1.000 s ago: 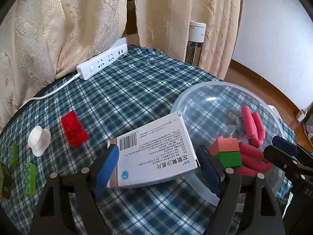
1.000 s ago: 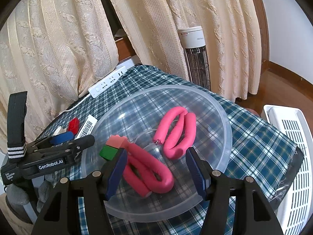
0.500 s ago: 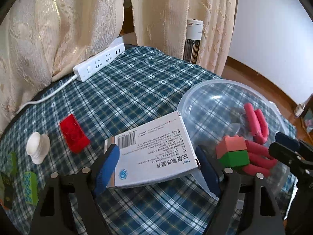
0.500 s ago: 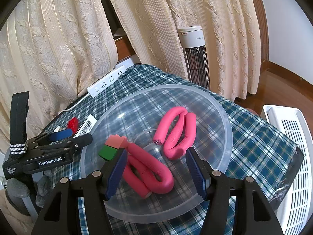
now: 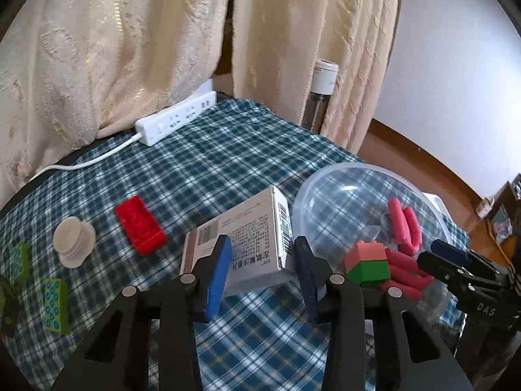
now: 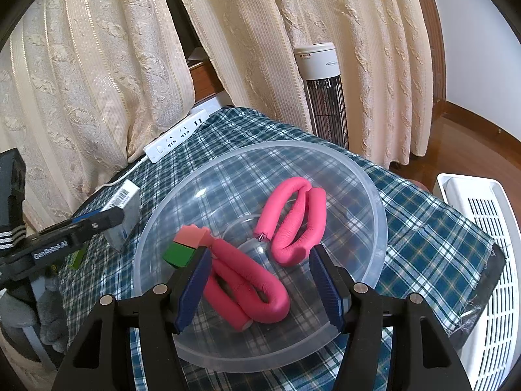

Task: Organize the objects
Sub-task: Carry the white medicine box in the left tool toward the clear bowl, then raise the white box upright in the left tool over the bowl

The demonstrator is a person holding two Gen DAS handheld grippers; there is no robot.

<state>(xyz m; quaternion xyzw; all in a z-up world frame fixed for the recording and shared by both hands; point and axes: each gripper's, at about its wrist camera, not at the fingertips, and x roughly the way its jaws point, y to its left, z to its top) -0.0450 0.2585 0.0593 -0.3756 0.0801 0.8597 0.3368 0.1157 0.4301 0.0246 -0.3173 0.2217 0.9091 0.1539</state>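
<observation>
The medicine box (image 5: 247, 244) was clamped between the fingers of the left gripper (image 5: 260, 270), tilted beside the clear bowl (image 6: 374, 195), presumably for transfer. The right gripper (image 6: 257, 280) was held agape, empty, over the pink tubes (image 6: 293, 215).

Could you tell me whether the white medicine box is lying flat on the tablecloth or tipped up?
Tipped up. The medicine box is gripped in the left tool, its far end raised off the tablecloth beside the clear bowl.

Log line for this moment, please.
left gripper: shut on white medicine box | right gripper: open, empty, over clear plastic bowl
</observation>
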